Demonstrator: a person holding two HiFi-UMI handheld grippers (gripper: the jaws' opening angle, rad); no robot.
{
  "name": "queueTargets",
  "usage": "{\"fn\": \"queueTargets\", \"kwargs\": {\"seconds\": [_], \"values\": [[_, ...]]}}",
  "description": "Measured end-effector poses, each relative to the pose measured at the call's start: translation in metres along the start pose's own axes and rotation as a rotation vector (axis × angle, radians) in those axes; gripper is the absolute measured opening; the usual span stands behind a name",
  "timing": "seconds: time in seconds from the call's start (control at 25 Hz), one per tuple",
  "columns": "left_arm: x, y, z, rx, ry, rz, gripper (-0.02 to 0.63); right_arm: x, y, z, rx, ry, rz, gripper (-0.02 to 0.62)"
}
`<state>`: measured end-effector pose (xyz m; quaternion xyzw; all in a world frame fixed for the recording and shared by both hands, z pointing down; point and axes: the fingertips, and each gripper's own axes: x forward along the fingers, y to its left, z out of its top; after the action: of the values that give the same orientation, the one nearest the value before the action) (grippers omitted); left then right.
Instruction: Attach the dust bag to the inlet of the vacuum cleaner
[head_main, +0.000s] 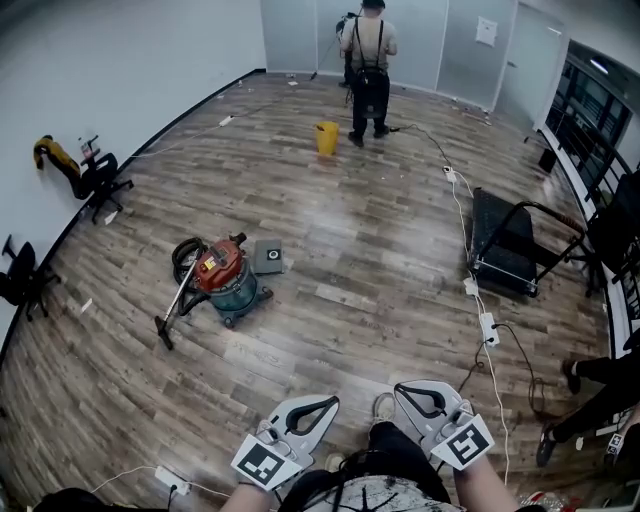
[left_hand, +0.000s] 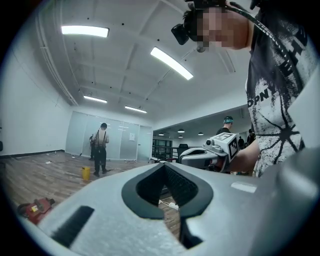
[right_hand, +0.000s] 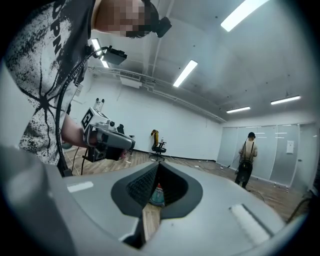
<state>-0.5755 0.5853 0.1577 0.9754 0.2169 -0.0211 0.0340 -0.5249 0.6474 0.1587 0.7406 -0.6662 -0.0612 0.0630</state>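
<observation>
A wide floor of brown wooden planks (head_main: 360, 230) was seen in the head view, and the task's things lay on it, well apart from the person. The vacuum cleaner with a red lid and a blue-green round drum (head_main: 226, 280) was standing upright to the left of the middle. A black hose (head_main: 184, 256) was coiled at its left side, and a dark wand (head_main: 173, 314) was stretched from it toward the near floor.

Just beside the drum, at its right, a flat grey square piece with a round hole in the middle (head_main: 268, 256) was lying on the planks. It was judged to be the dust bag. Whether it touched the drum could not be told. It was not fitted to anything, and the inlet itself was too small to be made out.

The left white gripper with a black-lined mouth (head_main: 318, 407) and the right gripper of the same kind (head_main: 417, 393) were held level at the lower edge, near the person's body. In each gripper view the jaws were pressed together with nothing between them. Through the gap of the right jaws only the far vacuum cleaner was seen.

No part of the task was judged to be done. The approach, the pick-up of the bag and its fitting to the inlet were all left.
</observation>
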Motion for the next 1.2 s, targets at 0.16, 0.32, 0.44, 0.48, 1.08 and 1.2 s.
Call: {"fn": "queueTargets", "kwargs": {"seconds": [0.16, 0.32, 0.44, 0.48, 1.08, 1.2], "values": [[0.031, 0.024, -0.001, 0.002, 0.010, 0.031, 0.000, 0.017, -0.040, -0.004, 0.009, -0.026, 0.026, 0.005], [0.074, 0.054, 0.001, 0.012, 0.034, 0.063, 0.000, 0.029, -0.092, -0.006, 0.019, -0.050, 0.050, 0.005], [0.113, 0.072, 0.002, 0.016, 0.049, 0.083, 0.000, 0.031, -0.134, -0.011, 0.018, -0.047, 0.070, 0.005], [0.127, 0.077, 0.002, 0.017, 0.051, 0.086, 0.000, 0.030, -0.148, -0.014, 0.019, -0.047, 0.074, 0.005], [0.296, 0.114, -0.001, 0.061, 0.042, 0.082, 0.000, 0.011, -0.313, -0.049, 0.014, -0.081, 0.083, 0.005], [0.310, 0.115, -0.007, 0.070, 0.052, 0.076, 0.000, 0.010, -0.327, -0.053, 0.031, -0.088, 0.087, 0.005]]}}
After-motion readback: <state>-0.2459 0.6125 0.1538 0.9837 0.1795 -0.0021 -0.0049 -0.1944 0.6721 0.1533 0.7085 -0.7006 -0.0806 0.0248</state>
